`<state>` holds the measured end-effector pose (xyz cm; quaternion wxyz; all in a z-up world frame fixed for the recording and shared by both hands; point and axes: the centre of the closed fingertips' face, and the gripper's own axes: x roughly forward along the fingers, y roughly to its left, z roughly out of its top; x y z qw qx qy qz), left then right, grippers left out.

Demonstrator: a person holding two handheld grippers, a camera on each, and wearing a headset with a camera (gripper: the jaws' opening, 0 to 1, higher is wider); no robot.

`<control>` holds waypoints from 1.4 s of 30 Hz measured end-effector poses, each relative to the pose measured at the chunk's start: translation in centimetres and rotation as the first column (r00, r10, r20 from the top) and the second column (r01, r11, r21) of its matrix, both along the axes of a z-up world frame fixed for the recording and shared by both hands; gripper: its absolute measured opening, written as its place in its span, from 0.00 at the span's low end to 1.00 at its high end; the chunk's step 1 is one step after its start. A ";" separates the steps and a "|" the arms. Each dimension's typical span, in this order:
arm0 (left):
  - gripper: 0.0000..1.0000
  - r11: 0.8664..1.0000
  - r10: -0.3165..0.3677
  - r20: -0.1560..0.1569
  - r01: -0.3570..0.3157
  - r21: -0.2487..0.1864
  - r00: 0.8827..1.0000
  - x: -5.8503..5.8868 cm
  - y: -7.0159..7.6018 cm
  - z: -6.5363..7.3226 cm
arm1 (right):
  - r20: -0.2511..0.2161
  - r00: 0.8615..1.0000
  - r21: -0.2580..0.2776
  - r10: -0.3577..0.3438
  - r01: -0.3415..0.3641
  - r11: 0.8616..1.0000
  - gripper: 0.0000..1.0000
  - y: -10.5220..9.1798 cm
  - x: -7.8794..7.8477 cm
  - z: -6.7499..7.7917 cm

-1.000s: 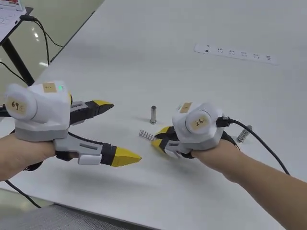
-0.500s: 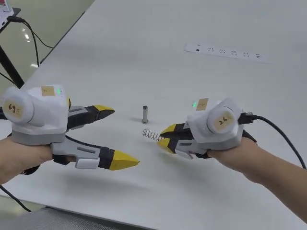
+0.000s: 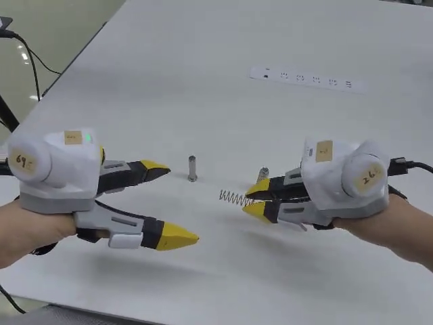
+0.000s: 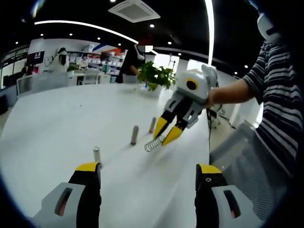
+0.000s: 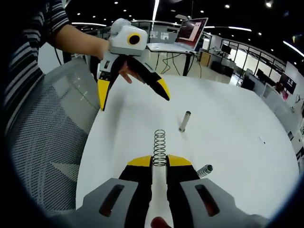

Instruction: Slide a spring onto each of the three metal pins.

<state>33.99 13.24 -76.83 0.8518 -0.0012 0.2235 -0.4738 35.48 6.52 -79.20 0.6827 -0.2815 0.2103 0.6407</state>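
Right gripper (image 3: 254,201) fingers pinch spring (image 3: 232,197) by one end. Square its free end over metal pin (image 3: 192,168) ahead of the fingertips; left gripper (image 3: 177,203) spread, empty.

A white workbench (image 3: 203,68) carried a power strip (image 3: 308,78) in an office lit by ceiling lights (image 4: 210,28), a potted plant (image 4: 156,76) beyond.

Bright and even, lit from overhead by long white ceiling strip lamps (image 4: 209,28) and small round downlights (image 5: 227,6). Only soft, pale shadows on the smooth white worktop (image 3: 203,74), as beneath the yellow-tipped left tool (image 3: 179,203). Crisp in the head view. Strongly bowed toward the edges in both gripper views, slightly soft there. Small glare spots on the glossy floor (image 3: 30,98) past the worktop's left edge.
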 end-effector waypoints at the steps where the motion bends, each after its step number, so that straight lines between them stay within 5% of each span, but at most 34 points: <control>1: 0.77 1.000 -0.007 0.001 0.007 -0.002 1.000 0.0 -0.3 0.0 | 0.010 1.000 0.004 0.022 -0.022 1.000 0.08 -0.1 -0.2 0.2; 7: 0.72 0.998 -0.066 0.007 0.066 -0.012 0.998 0.3 -2.4 0.5 | 0.038 0.996 -0.003 0.085 -0.085 0.996 0.07 -0.7 -0.7 0.5; 13: 0.65 0.994 -0.109 0.029 0.110 -0.010 0.994 0.8 -4.4 0.7 | 0.034 0.997 0.017 0.076 -0.077 0.997 0.08 -1.2 -0.7 1.2; 17: 0.49 0.992 -0.123 0.057 0.124 -0.009 0.991 1.1 -5.3 1.0 | 0.036 0.996 0.016 0.079 -0.079 0.997 0.08 -1.6 -0.9 1.4; 20: 0.36 0.986 -0.154 0.037 0.156 -0.064 0.987 0.7 -6.4 1.4 | 0.035 0.996 0.025 0.087 -0.087 0.996 0.08 -1.9 -1.2 1.8; 26: 0.26 0.979 -0.193 0.041 0.196 -0.063 0.980 0.7 -7.8 1.1 | 0.046 0.994 0.042 0.100 -0.102 0.994 0.07 -1.9 -1.5 2.7; 36: 0.06 0.970 -0.226 0.062 0.230 -0.075 0.972 0.7 -8.6 1.5 | 0.053 0.992 0.041 0.118 -0.120 0.992 0.08 -2.0 -1.6 3.1; 42: 0.05 0.967 -0.238 0.080 0.244 -0.071 0.968 0.6 -8.8 1.5 | 0.047 0.992 0.042 0.118 -0.120 0.992 0.08 -2.0 -1.6 3.1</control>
